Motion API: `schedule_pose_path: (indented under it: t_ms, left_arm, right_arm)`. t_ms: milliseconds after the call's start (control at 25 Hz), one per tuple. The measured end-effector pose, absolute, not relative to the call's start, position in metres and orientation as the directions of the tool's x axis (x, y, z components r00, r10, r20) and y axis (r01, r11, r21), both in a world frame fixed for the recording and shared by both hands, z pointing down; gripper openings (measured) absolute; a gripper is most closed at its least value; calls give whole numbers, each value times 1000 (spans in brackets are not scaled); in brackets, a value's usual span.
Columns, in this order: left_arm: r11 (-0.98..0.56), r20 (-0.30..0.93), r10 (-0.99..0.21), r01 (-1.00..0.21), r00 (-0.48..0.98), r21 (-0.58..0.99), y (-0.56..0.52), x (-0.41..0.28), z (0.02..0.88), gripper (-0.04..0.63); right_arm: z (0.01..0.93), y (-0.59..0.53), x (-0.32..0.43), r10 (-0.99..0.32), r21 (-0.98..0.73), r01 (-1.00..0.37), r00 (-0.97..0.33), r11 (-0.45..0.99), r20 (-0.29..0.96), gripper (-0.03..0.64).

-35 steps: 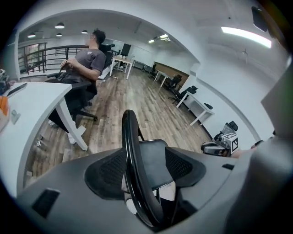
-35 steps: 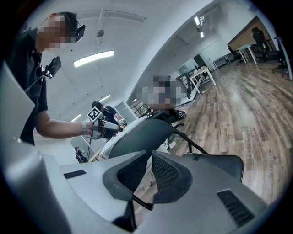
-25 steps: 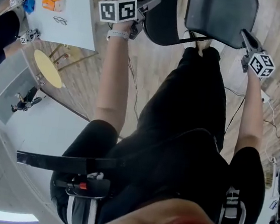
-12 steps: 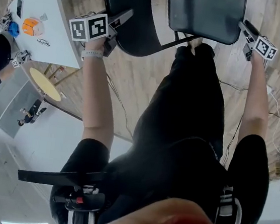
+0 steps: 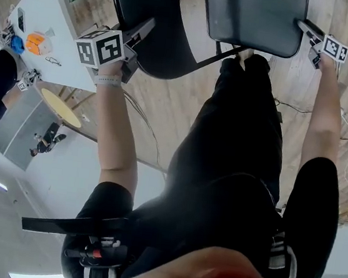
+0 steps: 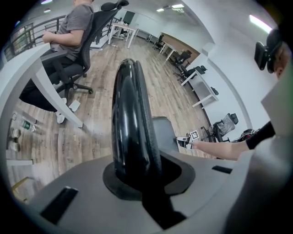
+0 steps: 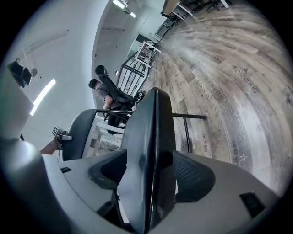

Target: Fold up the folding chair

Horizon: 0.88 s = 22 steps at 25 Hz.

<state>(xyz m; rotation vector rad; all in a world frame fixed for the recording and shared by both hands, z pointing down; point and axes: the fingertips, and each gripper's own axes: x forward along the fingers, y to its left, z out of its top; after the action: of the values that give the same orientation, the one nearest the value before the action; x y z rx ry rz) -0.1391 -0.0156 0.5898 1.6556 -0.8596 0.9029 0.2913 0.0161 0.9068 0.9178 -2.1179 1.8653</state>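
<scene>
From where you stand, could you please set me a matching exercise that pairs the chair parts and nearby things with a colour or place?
Things:
1 rounded chair panel
2 rectangular chair panel
3 small round table
4 orange object

Descriptions:
A on the white table
B yellow
C glossy black
D dark grey

Pairs: 1-C, 2-D, 3-B, 4-A.

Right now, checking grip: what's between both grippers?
Head view: the folding chair: black panel in the left gripper, jaws closing; grey panel in the right gripper, jaws opening.
</scene>
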Motion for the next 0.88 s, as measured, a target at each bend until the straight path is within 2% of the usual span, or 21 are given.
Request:
schedule_pose_path:
  t_ms: [200, 360, 560, 720, 880]
  left_arm:
    - [-208, 881, -106, -877, 461, 434, -14, -138, 590, 57]
    - [-210, 882, -103, -877, 459, 432, -14, -139, 588, 57]
    - [-208, 884, -107, -880, 454, 427, -15, -137, 589, 55]
    - [-206, 883, -105, -879, 457, 430, -14, -136, 588, 54]
    - [-201, 886, -97, -881, 454, 429, -13, -137, 588, 54]
  right_arm:
    - [913, 11, 296, -343, -869, -494, -814, -17, 470, 302]
    - [925, 14, 290, -306, -883, -467, -836, -35, 455, 316]
    - [932, 6, 270, -235, -892, -451, -869, 15, 436, 318]
    - [938, 10, 271, -242, -913, -408, -883, -33, 403, 316]
    - [939, 10, 273, -250, -915, -403, -884, -18, 394, 313]
